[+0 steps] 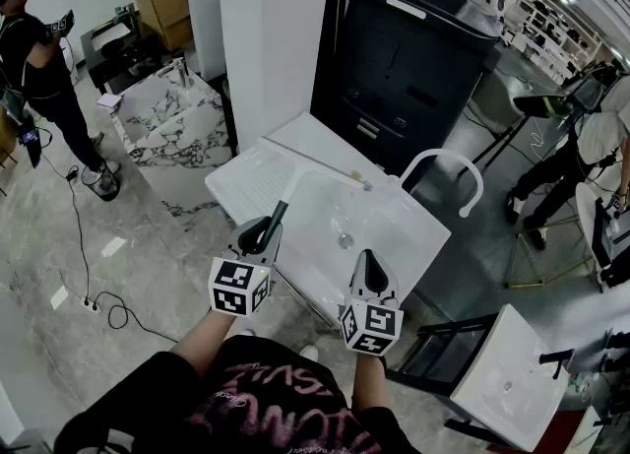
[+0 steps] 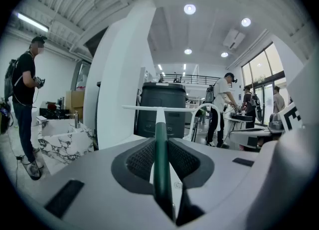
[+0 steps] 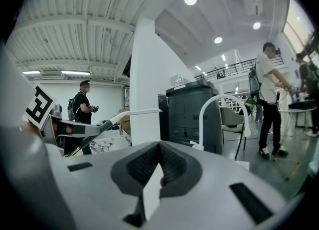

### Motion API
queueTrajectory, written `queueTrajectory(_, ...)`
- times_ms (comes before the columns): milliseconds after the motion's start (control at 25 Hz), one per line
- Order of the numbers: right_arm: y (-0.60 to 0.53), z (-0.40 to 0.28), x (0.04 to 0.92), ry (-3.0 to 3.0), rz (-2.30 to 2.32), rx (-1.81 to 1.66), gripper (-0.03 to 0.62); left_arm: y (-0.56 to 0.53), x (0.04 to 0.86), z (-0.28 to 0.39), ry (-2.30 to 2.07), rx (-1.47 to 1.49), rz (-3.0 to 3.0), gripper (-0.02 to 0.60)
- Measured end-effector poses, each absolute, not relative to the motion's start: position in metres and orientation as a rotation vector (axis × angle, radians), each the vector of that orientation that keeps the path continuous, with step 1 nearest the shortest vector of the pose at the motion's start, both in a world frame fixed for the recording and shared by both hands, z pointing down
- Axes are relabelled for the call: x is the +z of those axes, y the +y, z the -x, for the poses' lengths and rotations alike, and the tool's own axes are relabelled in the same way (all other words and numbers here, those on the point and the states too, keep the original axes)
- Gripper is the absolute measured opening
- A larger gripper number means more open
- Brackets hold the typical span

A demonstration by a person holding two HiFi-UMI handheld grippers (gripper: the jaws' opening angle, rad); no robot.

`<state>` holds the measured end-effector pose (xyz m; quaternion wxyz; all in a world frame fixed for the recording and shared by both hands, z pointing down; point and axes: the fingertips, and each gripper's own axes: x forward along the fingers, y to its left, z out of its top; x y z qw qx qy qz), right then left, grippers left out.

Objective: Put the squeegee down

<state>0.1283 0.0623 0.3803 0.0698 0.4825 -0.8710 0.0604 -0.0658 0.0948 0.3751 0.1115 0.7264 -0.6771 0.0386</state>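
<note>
1. L tool [image 2: 160,144], lower ctr-left of head view: clenched on the squeegee [image 2: 160,166] by its dark green handle. The white blade sits crosswise at the far end.
2. R tool [image 3: 159,149], lower ctr of head view, just right of L: jaw tips pressed together, nothing gripped.
3. Squeegee is held in the air and points up-frame over the left edge of the white sink [image 1: 394,230].
4. White arched faucet [image 1: 443,153] at sink's right side. Black cabinet [image 1: 413,68] upper ctr, behind.
</note>
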Motion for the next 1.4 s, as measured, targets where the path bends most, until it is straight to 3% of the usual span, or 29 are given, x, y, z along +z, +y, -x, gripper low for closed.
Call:
queueTrajectory(760,0.06,-0.128,0.378,-2.666,-1.432,0.169,0.02,0.097,0.379,0.064,-1.998,0.1,-2.092,0.084)
queueTrajectory(1400,0.057,-0.166,0.393,-2.707,-1.324,0.165,0.021,0.108,0.382,0.025,-2.089,0.167,-2.015,0.084)
